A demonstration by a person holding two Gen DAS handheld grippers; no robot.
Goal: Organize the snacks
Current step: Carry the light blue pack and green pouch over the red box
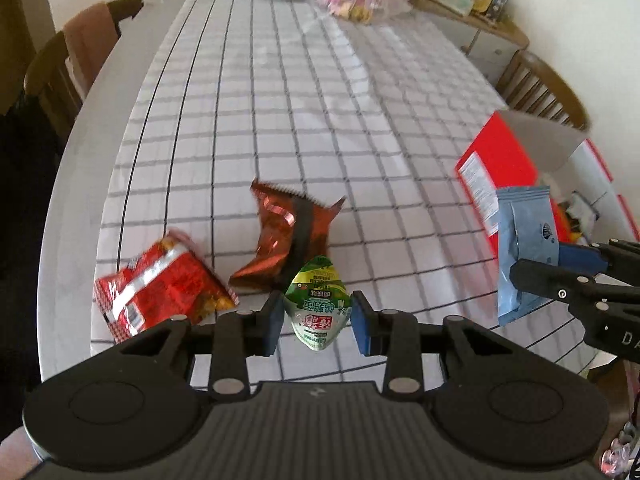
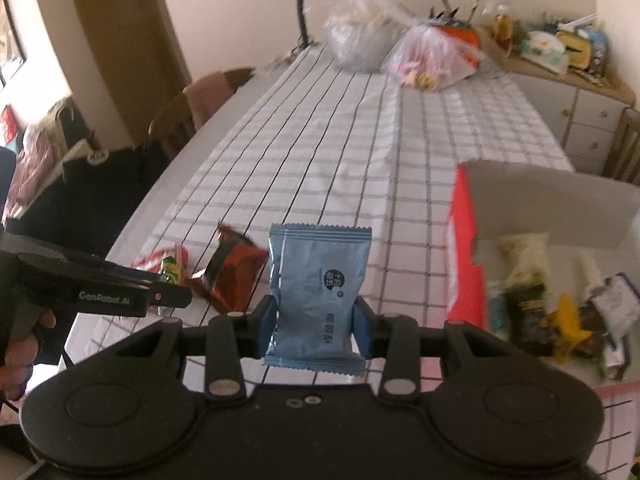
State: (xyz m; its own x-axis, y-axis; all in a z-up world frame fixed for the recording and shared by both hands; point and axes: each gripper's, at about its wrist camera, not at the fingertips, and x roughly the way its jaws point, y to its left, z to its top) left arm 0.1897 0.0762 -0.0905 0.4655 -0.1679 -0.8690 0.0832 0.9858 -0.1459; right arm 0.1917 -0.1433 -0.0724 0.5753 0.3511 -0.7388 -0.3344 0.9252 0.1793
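My left gripper (image 1: 316, 316) clamps a green packet (image 1: 317, 304), my right gripper (image 2: 314, 320) a blue packet (image 2: 318, 292); only the right view shows snacks (image 2: 560, 312) inside the red box (image 2: 466, 264).

Left gripper (image 1: 316, 322) pads clamped on green packet (image 1: 316, 304) above checked tablecloth (image 1: 304, 112), copper wrapper (image 1: 288, 236) and red bag (image 1: 160, 290) lying just beyond, right gripper (image 1: 536, 270) at right gripping blue packet (image 1: 524, 252), open red box (image 1: 508, 168) behind, chairs either side
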